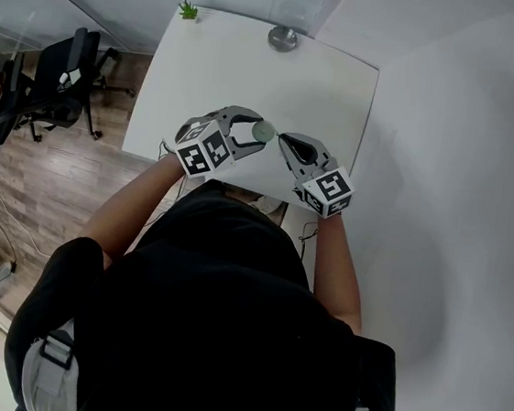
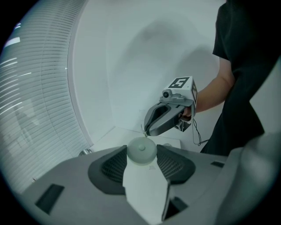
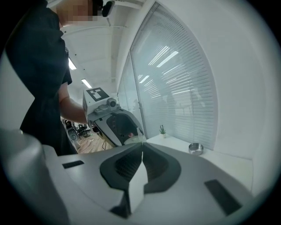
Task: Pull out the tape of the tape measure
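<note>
A small round pale-green tape measure (image 1: 263, 133) hangs over the white table's near edge, gripped between the pads of my left gripper (image 1: 258, 128). In the left gripper view the case (image 2: 142, 150) sits between the two dark pads. My right gripper (image 1: 282, 138) comes in from the right, and its tip meets the case's edge. Its jaws (image 3: 142, 147) are pressed together, and a thin pale strip, the tape's end (image 2: 143, 128), shows at the right gripper's tip (image 2: 147, 131). Only a very short bit of tape is out.
The white table (image 1: 217, 67) carries a round metal dish (image 1: 282, 38) at its far edge and a small green plant (image 1: 188, 10) at its far left corner. Black office chairs (image 1: 63, 86) stand on the wood floor to the left. A blinds-covered glass wall runs behind the table.
</note>
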Action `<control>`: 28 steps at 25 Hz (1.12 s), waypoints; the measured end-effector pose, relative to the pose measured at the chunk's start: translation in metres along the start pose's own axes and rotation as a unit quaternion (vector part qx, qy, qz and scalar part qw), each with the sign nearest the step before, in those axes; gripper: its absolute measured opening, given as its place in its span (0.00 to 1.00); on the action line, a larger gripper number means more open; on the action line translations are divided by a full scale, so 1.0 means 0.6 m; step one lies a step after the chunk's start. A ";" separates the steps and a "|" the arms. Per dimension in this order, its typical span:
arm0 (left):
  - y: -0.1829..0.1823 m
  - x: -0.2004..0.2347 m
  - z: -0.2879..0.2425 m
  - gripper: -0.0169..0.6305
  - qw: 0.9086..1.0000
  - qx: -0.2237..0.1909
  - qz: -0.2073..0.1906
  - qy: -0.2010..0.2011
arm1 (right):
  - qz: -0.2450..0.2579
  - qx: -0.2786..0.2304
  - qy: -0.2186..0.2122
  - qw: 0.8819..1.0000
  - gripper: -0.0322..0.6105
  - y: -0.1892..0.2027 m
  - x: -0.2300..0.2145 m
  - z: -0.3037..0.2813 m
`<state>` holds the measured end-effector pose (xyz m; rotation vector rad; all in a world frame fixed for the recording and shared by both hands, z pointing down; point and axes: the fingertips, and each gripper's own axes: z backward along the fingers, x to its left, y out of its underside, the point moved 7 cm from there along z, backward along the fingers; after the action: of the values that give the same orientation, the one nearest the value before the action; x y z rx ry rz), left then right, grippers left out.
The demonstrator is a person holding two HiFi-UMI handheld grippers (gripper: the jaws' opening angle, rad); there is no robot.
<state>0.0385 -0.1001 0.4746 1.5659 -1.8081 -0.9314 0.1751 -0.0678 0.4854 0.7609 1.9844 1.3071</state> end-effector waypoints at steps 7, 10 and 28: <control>0.010 0.015 0.003 0.37 1.000 0.009 0.003 -0.014 | 0.000 0.003 0.021 1.000 0.06 0.005 -0.018 0.006; 0.015 0.021 0.007 0.37 1.000 0.012 0.004 -0.020 | -0.003 0.002 0.030 1.000 0.06 0.005 -0.027 0.012; 0.038 0.043 0.029 0.37 0.998 0.018 0.021 -0.052 | -0.006 -0.003 0.075 0.997 0.06 0.011 -0.052 0.056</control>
<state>0.0070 -0.1216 0.4818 1.5207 -1.9322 -0.9827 0.2214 -0.0697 0.4873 0.6640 2.0972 1.3978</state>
